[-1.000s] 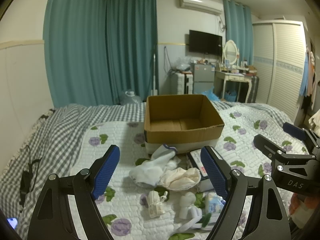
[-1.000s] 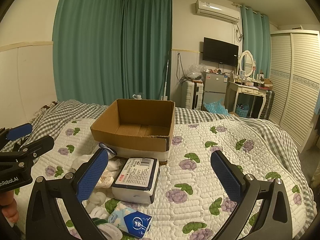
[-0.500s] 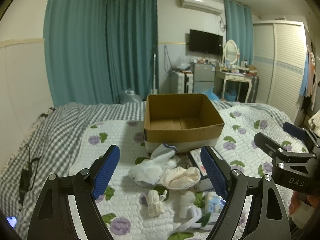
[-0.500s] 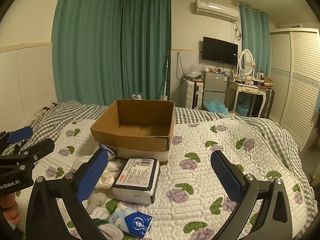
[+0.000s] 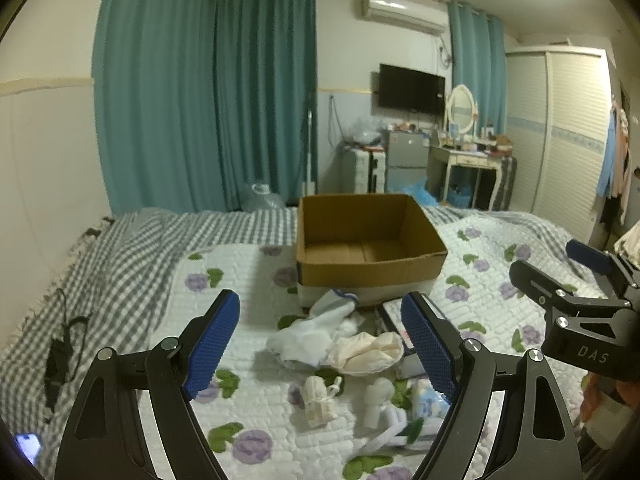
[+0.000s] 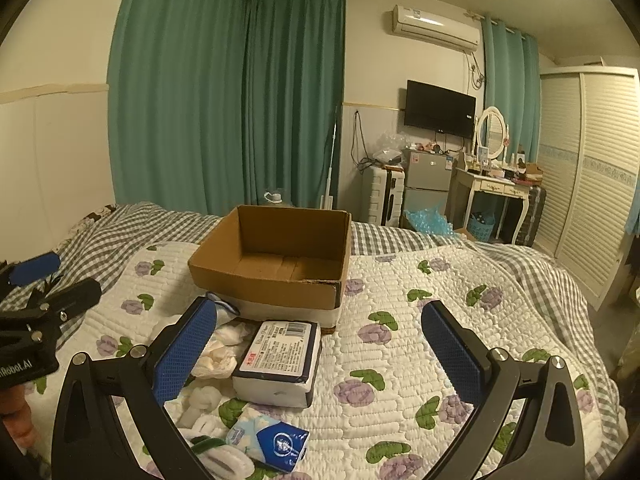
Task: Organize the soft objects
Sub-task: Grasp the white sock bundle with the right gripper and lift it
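Note:
An empty cardboard box [image 5: 370,246] stands on the flowered quilt; it also shows in the right wrist view [image 6: 276,264]. In front of it lies a pile of soft things: white socks [image 5: 314,328], a cream cloth [image 5: 370,354], a small cream pouch [image 5: 318,400], a wrapped tissue pack [image 6: 280,358] and a small blue tissue packet [image 6: 272,442]. My left gripper [image 5: 320,340] is open and empty above the pile. My right gripper [image 6: 320,352] is open and empty above the tissue pack; it also shows at the right of the left wrist view [image 5: 560,280].
A flowered quilt [image 6: 420,332] covers a grey checked bedspread [image 5: 100,272]. A black cable and charger [image 5: 60,356] lie at the bed's left. Teal curtains, a fridge, a dressing table [image 6: 496,188] and a wardrobe stand beyond the bed.
Almost nothing has moved. Both grippers stay open over the pile, with only a slight drift of the views.

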